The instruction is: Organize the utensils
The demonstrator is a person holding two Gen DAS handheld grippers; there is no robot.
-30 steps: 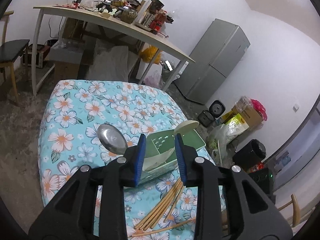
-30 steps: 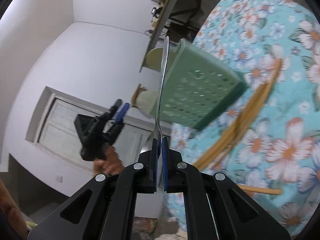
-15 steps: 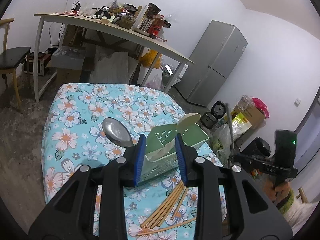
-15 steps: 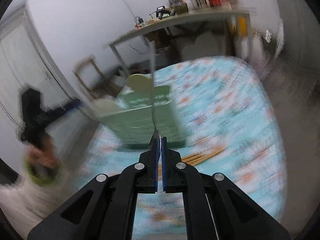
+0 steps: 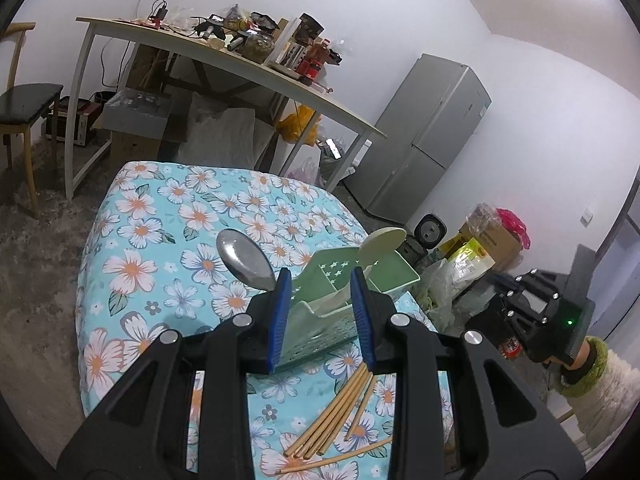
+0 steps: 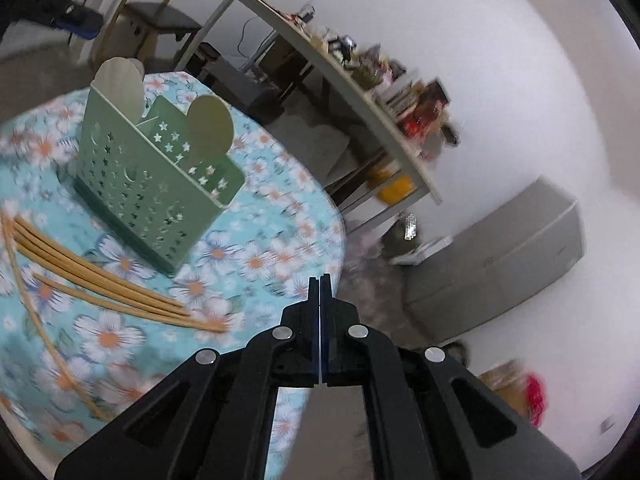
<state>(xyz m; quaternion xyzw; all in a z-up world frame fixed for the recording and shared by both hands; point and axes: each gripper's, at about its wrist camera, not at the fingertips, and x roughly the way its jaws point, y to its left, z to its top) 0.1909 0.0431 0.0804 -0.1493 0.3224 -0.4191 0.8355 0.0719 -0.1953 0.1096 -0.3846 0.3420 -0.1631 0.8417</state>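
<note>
A green perforated utensil holder (image 5: 360,276) (image 6: 152,184) stands upright on the floral-cloth table (image 5: 160,240). Several bamboo chopsticks (image 5: 340,412) (image 6: 100,280) lie loose on the cloth in front of it. A metal spoon (image 5: 244,258) shows its bowl just left of the holder, its neck hidden behind my left finger. My left gripper (image 5: 320,308) hovers short of the holder, open, with nothing between its pads. My right gripper (image 6: 320,280) is shut off the table's right edge, and no utensil shows past its tips. In the left wrist view it (image 5: 508,284) hangs at the far right, held by a hand in a green cuff.
A long cluttered desk (image 5: 240,68) stands behind the table, with a grey fridge (image 5: 432,140) to its right and a chair (image 5: 24,108) at the left. Boxes and bags (image 5: 480,248) crowd the floor right of the table.
The right gripper has rolled and risen. The metal utensil that stood up from its shut jaws no longer shows. The left view has barely shifted; the right gripper came into it.
</note>
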